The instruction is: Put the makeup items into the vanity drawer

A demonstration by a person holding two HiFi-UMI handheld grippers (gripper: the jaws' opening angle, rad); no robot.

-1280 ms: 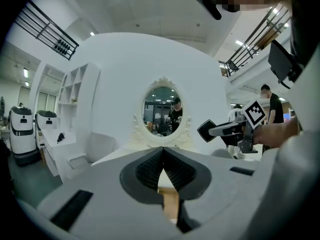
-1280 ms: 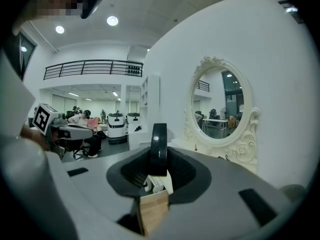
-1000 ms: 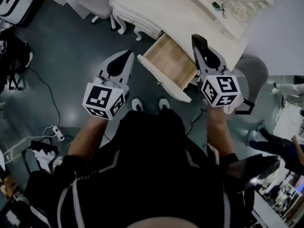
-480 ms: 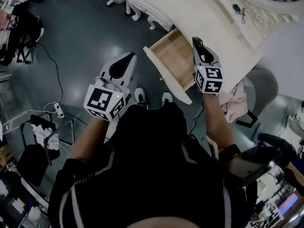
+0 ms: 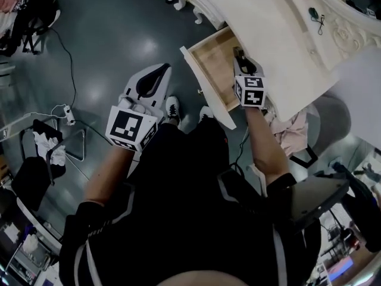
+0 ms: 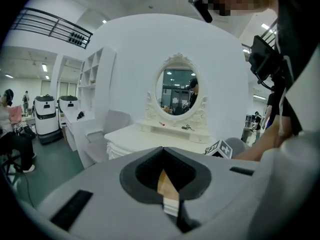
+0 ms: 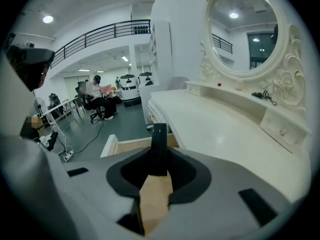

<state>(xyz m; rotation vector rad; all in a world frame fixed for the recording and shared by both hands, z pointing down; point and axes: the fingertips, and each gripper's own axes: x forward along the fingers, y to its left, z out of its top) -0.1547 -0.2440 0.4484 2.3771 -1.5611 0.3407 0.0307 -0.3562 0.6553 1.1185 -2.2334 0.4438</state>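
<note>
The white vanity has its wooden drawer pulled open. My right gripper hangs over the drawer's right side, shut on a slim black makeup stick. In the right gripper view the stick stands upright between the jaws of the right gripper, with the drawer beyond it. My left gripper is held left of the drawer over the floor, jaws together and empty. The left gripper view shows the left gripper pointing at the vanity.
A small dark tool and a red item lie on the vanity's shelf below the oval mirror. A grey chair with pink cloth stands at right. Cables and a power strip lie on the floor at left.
My right gripper has moved forward from the drawer's near right corner to over the drawer, still holding the stick. The left gripper has stayed about where it was.
</note>
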